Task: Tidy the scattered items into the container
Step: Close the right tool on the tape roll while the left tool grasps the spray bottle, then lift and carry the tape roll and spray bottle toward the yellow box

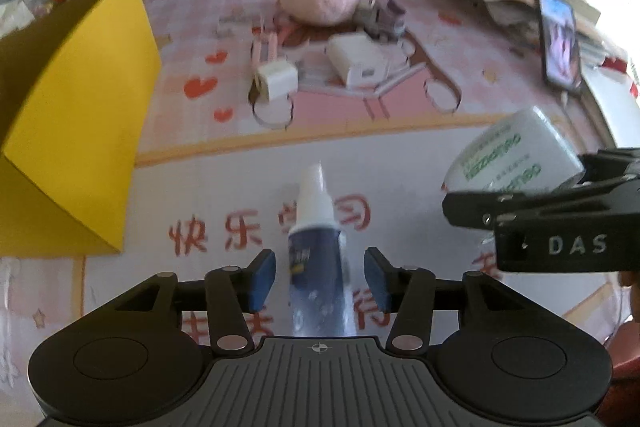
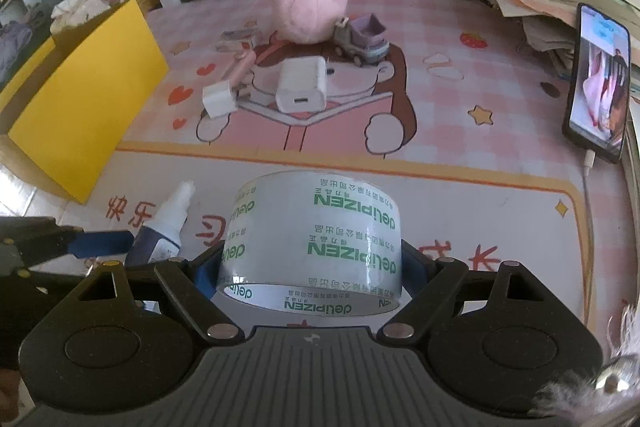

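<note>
Two grippers | left gripper (image 1: 320,277) parted astride bottle (image 1: 318,259), base hidden | right gripper (image 2: 310,267) clamps tape roll (image 2: 314,243), pads mostly hidden.

A pink cartoon desk mat (image 2: 460,155) carries two chargers (image 2: 300,83), a plush (image 2: 308,13), a toy truck (image 2: 364,41).

Your left gripper (image 1: 320,277) is matte black, with blue pads (image 1: 262,279) lining its fingers' inner faces. Behind the jaws, silver rivets pin angled black links to two round housings, and a ribbed grey plate with a small crosshair mark sits between them. Your right gripper (image 2: 310,267) has the same build; seen from the left wrist, its side reads "DAS" in pale letters.
</note>
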`<state>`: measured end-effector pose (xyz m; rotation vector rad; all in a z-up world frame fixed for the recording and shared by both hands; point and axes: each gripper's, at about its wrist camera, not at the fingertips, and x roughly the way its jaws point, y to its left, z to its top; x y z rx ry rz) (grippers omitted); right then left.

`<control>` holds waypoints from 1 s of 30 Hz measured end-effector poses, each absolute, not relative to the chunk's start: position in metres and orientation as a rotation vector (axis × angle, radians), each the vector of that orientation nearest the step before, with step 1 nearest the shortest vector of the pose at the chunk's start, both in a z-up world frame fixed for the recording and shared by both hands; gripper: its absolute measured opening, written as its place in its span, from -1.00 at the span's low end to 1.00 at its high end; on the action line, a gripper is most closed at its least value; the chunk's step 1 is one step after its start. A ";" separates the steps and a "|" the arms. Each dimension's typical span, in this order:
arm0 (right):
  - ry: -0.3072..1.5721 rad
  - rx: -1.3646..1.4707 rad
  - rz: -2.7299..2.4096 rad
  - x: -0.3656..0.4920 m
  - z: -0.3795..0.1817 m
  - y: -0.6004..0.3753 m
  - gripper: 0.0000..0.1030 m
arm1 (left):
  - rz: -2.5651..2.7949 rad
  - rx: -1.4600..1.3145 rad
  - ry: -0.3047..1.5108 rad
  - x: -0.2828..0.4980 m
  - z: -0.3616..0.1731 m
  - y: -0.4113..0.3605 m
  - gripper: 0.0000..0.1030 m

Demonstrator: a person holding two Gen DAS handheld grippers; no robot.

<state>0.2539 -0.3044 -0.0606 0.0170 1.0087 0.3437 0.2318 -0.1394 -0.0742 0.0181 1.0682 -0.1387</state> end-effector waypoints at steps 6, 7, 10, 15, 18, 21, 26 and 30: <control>1.034 0.016 0.348 0.251 -0.067 -0.299 0.63 | -0.133 -0.026 1.056 0.230 -0.077 -0.131 -0.41; 1.034 0.019 0.351 0.250 -0.066 -0.298 0.63 | -0.131 -0.042 1.055 0.230 -0.075 -0.128 -0.41; 1.011 0.030 0.347 0.246 -0.060 -0.297 0.63 | -0.119 -0.071 1.036 0.226 -0.067 -0.118 -0.41; 1.007 0.020 0.340 0.232 -0.056 -0.288 0.63 | -0.132 -0.102 1.022 0.217 -0.058 -0.104 -0.41; 0.995 0.014 0.328 0.221 -0.054 -0.281 0.63 | -0.174 -0.094 0.997 0.207 -0.055 -0.102 -0.41; 0.987 0.014 0.302 0.208 -0.052 -0.275 0.63 | -0.224 -0.096 0.983 0.199 -0.054 -0.097 -0.41; 0.965 0.016 0.233 0.184 -0.049 -0.261 0.63 | -0.286 -0.114 0.949 0.188 -0.051 -0.076 -0.41; 0.897 0.037 0.165 0.166 -0.034 -0.245 0.63 | -0.307 -0.093 0.898 0.174 -0.042 -0.053 -0.41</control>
